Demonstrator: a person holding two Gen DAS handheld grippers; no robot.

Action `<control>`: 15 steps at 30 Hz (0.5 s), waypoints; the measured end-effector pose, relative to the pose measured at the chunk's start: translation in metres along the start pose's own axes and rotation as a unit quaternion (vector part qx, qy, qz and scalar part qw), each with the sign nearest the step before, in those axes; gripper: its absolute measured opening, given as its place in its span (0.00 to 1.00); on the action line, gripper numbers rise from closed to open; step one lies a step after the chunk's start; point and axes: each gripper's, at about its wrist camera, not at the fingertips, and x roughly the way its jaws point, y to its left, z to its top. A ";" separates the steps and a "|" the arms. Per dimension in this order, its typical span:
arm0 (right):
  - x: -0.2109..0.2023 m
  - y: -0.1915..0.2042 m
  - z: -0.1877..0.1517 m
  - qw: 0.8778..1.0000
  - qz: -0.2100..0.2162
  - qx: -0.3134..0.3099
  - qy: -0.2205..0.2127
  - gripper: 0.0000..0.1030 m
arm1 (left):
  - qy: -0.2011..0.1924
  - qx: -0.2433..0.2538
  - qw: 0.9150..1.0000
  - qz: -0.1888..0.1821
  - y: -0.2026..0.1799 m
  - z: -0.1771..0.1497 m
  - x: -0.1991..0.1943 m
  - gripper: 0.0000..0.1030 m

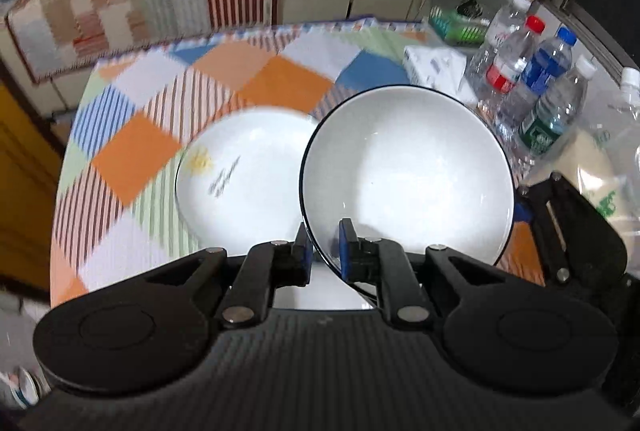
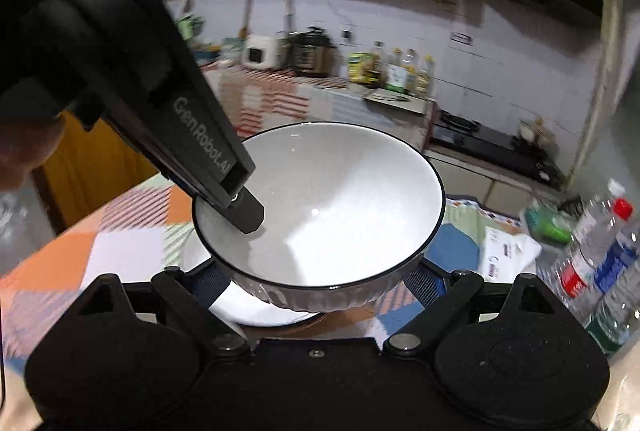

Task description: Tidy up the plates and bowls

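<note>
We found the left claw (image 1: 324,247) clamped on the near rim of the white bowl (image 1: 408,175), one blue pad inside the rim and one outside. The right claw (image 2: 316,281) cradled the same bowl (image 2: 320,207) from its ribbed outside, a pad pressing on either flank. Just beyond and under the bowl lay a white plate (image 1: 240,179) on the checked counter (image 1: 160,135); the bowl and the left claw covered its right and near edges. Right of the bowl, farther off, stood several water bottles (image 1: 536,71) and a white tissue pack (image 1: 436,63). Only the right wrist view showed the left claw reaching into the bowl from above; there the plate was mostly hidden. Motion blur smeared the plate's printed lettering.
</note>
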 end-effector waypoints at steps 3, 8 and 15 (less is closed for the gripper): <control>-0.006 0.013 -0.006 0.999 0.027 -0.027 0.012 0.92 | 0.010 -0.023 1.000 -0.011 0.014 -0.019 -0.002 0.12; -0.011 0.028 -0.020 0.997 0.065 -0.025 0.018 0.92 | 0.015 -0.010 1.000 0.014 0.015 -0.043 -0.001 0.12; -0.003 0.029 -0.035 0.993 0.108 0.008 0.039 0.92 | 0.037 -0.015 0.999 0.032 0.023 -0.062 0.010 0.11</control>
